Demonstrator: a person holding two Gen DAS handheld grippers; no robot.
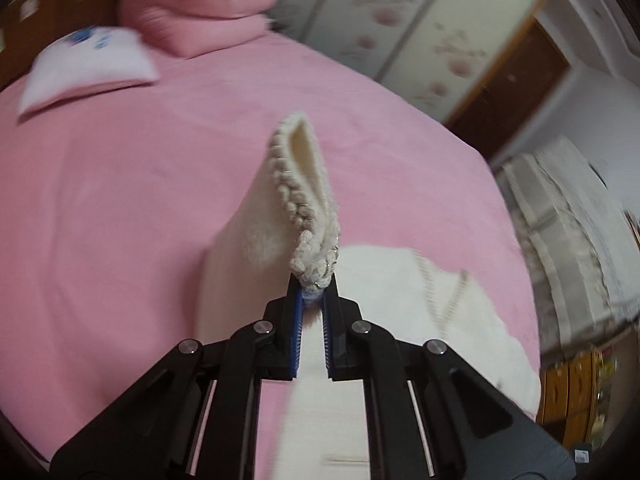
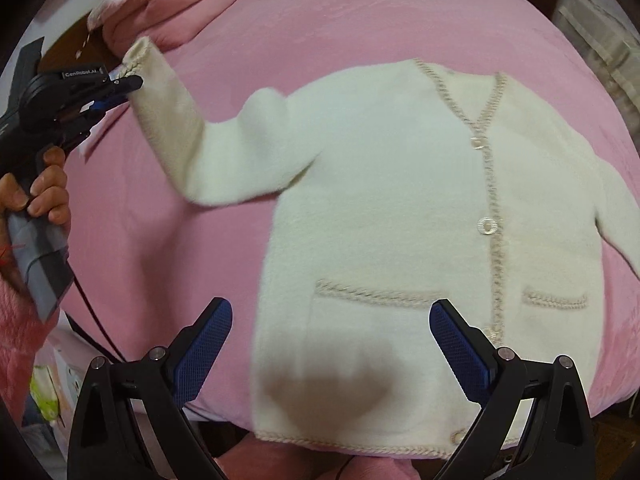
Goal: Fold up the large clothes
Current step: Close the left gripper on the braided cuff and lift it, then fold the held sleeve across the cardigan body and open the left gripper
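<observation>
The left gripper has its black jaws with blue ribbed pads clenched on the braided beige cuff of the cream fluffy knitted cardigan. In the left wrist view the cuff stands up from the jaw tips at the centre of the frame, and the sleeve hangs away from it toward the lower left. In the right wrist view that same gripper sits at the upper left of the frame, gripped by a person's hand with a fuzzy pink sleeve below it; the cardigan's sleeve is lifted and stretched from the body of the garment up to those jaws.

The right gripper at the bottom of its own view has its jaws released and spread wide, with nothing pressed between the blue pads; they hover above the lower hem of the cardigan.

The cardigan lies front up, buttoned, across the pink bed sheet, filling the centre and right of the frame, with two beige-trimmed pockets near the hem. A white pillow with a blue print and a folded pink blanket lie at the upper left of the left wrist view, on the far side of the bed.
</observation>
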